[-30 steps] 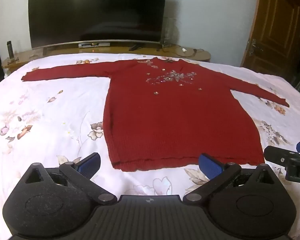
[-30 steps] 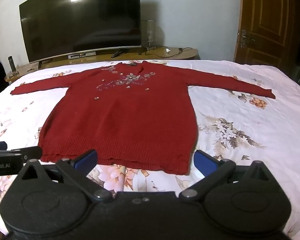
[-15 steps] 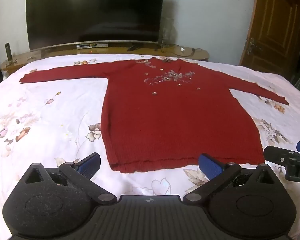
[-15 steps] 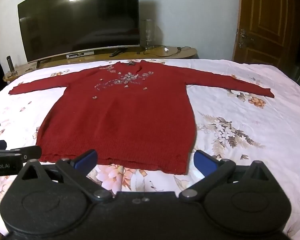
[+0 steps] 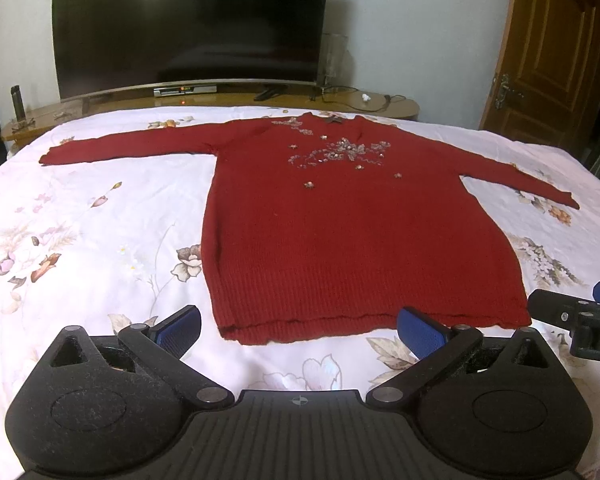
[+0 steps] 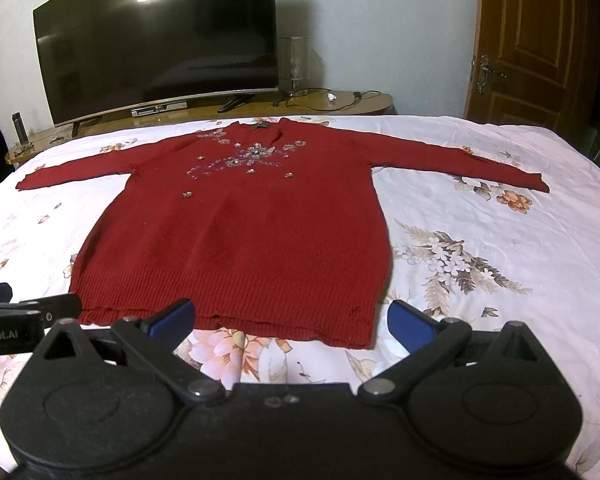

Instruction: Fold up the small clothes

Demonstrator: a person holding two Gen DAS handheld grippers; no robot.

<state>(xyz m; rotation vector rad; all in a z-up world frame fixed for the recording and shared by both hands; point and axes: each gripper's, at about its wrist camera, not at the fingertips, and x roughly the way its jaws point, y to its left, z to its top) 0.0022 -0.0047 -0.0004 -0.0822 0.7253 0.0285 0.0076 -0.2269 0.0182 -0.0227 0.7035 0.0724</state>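
Where the floral bedsheet spreads flat lies one red sweater, both sleeves out, hem nearest two grippers. Left gripper and right gripper hover just short of that hem, blue pads wide apart, holding nothing. The right gripper is cut off at the left view's edge.

Your two wrist cameras sit low at the bed's foot, side by side, facing the dark wall television, both near the red knitted beaded sweater's hem.
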